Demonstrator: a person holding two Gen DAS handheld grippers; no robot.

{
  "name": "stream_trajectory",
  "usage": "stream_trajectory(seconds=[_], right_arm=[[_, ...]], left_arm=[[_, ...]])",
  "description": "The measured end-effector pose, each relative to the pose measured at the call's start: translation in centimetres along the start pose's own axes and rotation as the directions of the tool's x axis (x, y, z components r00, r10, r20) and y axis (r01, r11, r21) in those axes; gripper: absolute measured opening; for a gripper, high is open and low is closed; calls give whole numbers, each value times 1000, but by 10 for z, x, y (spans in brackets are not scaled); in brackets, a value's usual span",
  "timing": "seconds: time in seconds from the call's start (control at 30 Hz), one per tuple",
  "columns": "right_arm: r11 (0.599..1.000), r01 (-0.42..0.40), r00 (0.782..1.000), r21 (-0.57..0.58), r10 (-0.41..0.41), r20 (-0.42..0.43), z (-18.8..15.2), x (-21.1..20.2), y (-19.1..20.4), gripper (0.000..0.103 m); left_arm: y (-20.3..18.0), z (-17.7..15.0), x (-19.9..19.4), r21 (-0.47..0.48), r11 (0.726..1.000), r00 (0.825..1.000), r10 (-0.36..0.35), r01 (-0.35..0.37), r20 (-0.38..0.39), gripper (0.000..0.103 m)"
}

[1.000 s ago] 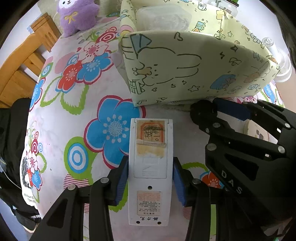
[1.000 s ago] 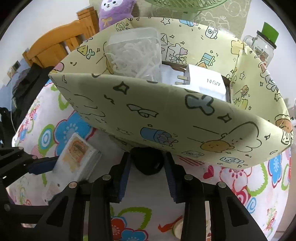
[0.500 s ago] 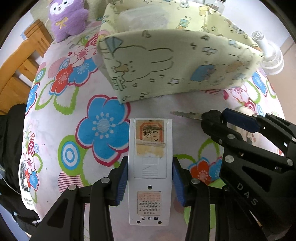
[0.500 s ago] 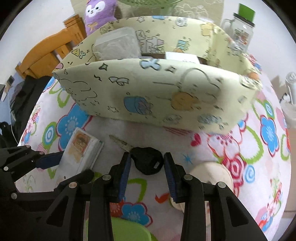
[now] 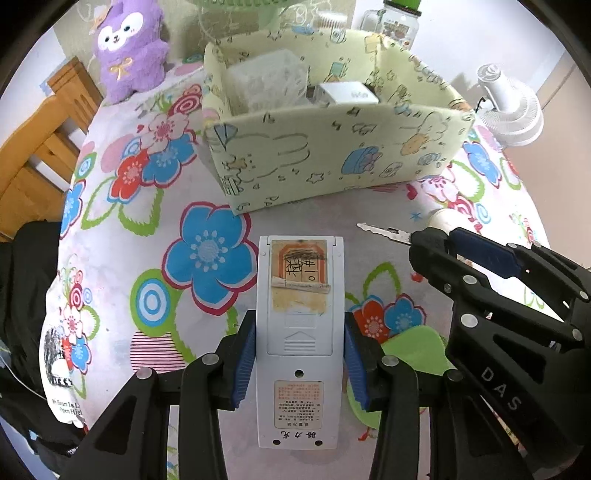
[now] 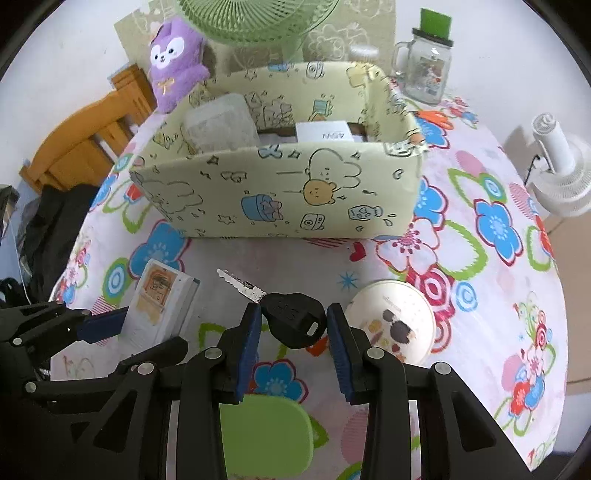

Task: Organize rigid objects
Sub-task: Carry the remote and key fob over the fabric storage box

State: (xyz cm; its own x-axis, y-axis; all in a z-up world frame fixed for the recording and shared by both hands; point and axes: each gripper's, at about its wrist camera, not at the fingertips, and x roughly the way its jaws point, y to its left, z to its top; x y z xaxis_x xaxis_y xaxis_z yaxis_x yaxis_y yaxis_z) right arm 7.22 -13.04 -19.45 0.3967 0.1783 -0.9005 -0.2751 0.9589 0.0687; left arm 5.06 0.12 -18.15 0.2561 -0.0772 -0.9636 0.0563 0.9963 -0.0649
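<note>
My left gripper (image 5: 300, 360) is shut on a white remote control (image 5: 300, 332), back side up, held above the flowered tablecloth. It also shows in the right wrist view (image 6: 162, 301). My right gripper (image 6: 291, 328) is shut on a black-headed key (image 6: 293, 319), its metal blade pointing up-left; the blade shows in the left wrist view (image 5: 382, 231). The pale yellow cartoon storage box (image 6: 280, 192) stands beyond both grippers and holds a clear plastic box (image 6: 219, 125) and a white 45W charger (image 6: 325, 132). It also shows in the left wrist view (image 5: 314, 162).
A round white lid (image 6: 393, 319) and a green flat object (image 6: 266, 432) lie by the right gripper. A purple plush (image 6: 175, 59), green fan (image 6: 255, 18), glass jar (image 6: 428, 72) and small white fan (image 6: 557, 170) stand behind. A wooden chair (image 5: 33, 147) is left.
Both grippers pulled back and rose away from the box with the remote and key still held. The box now looks farther off and its inside shows.
</note>
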Motion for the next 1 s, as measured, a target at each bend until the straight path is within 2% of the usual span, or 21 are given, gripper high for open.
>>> stream_trajectory(seconds=[0.4,1.0], right_arm=[[999,21,998,42,-24,59,6,-35,12,39],[998,33,991,51,-39,125,21,-85,9,40]], left_arm=[[-10,5,-41,35,999,999,16,-18,49,45],[-23,16,-88,31,999,993,26,-30,117,45]])
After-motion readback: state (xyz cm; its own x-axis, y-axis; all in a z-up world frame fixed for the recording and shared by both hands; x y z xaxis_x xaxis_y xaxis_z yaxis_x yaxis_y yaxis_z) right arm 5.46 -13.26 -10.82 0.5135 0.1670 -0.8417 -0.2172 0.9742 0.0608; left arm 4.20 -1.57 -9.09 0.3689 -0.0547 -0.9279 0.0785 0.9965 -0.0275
